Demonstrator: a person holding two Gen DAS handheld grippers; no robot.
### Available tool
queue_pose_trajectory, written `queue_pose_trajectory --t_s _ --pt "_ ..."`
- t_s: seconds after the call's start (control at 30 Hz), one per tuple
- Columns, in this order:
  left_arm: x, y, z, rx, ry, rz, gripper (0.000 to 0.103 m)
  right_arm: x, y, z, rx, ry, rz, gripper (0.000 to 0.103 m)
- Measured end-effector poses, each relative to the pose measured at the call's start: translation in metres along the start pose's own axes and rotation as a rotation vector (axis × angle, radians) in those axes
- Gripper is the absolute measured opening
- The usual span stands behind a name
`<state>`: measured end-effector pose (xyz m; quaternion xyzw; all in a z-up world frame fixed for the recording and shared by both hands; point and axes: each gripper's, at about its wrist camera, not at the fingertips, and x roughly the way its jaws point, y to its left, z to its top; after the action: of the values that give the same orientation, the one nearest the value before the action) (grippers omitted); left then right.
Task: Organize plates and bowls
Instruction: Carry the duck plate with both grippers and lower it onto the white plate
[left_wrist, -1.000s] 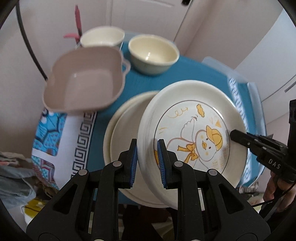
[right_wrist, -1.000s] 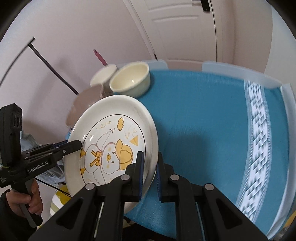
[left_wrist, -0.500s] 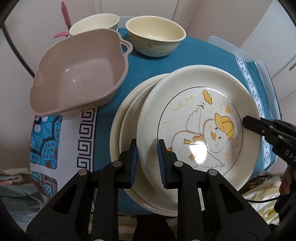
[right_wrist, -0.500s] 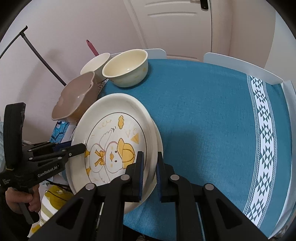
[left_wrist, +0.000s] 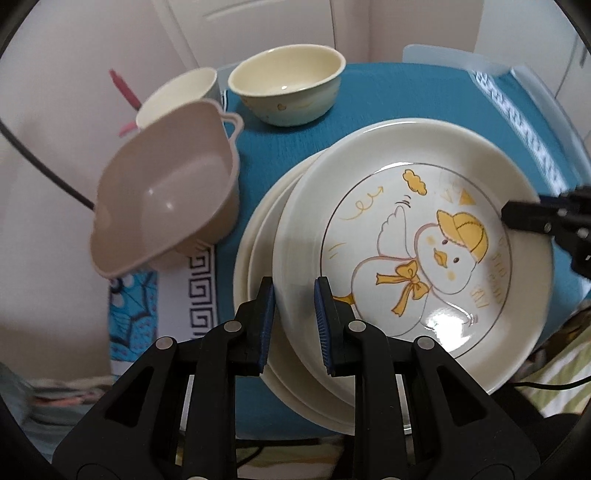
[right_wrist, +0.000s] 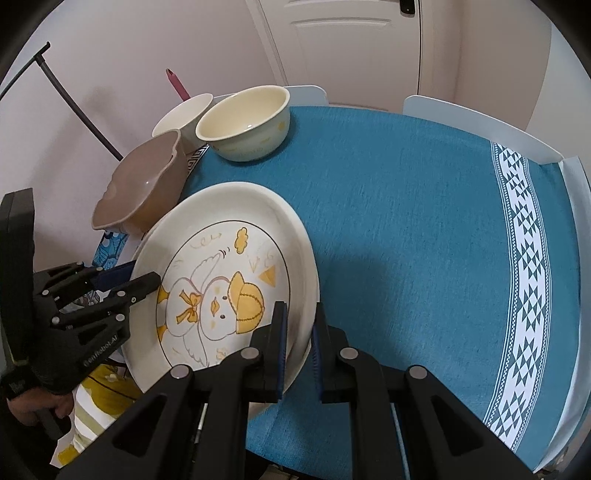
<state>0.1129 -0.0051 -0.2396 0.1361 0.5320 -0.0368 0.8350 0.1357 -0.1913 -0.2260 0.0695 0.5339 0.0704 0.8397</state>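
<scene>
A cream plate with a duck drawing (left_wrist: 424, 243) lies on top of a stack of plain cream plates (left_wrist: 255, 266) at the near edge of the blue tablecloth. It also shows in the right wrist view (right_wrist: 225, 280). My left gripper (left_wrist: 293, 323) is shut on the duck plate's near-left rim. My right gripper (right_wrist: 297, 341) is shut on its opposite rim. A pinkish-beige handled bowl (left_wrist: 166, 199) sits left of the stack. A cream bowl (left_wrist: 288, 85) and a white bowl (left_wrist: 177, 92) stand behind.
The blue tablecloth (right_wrist: 424, 229) with a white patterned band (right_wrist: 524, 258) stretches to the right. A patterned cloth (left_wrist: 155, 314) hangs off the table's left edge. A wall, a door and a black pole (right_wrist: 74, 99) stand behind.
The duck plate has come down from a tilt and now lies nearly flat on the stack. Both grippers stay shut on its rim.
</scene>
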Motion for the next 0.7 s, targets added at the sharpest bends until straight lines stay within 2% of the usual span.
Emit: queue_pose_trajectory --t_s 0.1,0.2,0.37,0.7 --pt "-0.001 -0.006 0.000 0.037 -0.014 0.052 0.019 0.001 0.003 -0.001 -0.012 0.004 -0.011 0.011" --pt "-0.003 -0.005 -0.001 0.044 -0.018 0.070 0.019 0.003 0.005 -0.001 -0.019 0.007 -0.016 0.011" --pt "-0.005 -0.017 -0.006 0.119 -0.037 0.150 0.019 0.006 0.007 -0.001 -0.029 0.014 -0.029 0.011" --pt "-0.009 -0.017 -0.010 0.133 -0.045 0.155 0.019 0.010 0.013 -0.003 -0.042 0.018 -0.067 0.011"
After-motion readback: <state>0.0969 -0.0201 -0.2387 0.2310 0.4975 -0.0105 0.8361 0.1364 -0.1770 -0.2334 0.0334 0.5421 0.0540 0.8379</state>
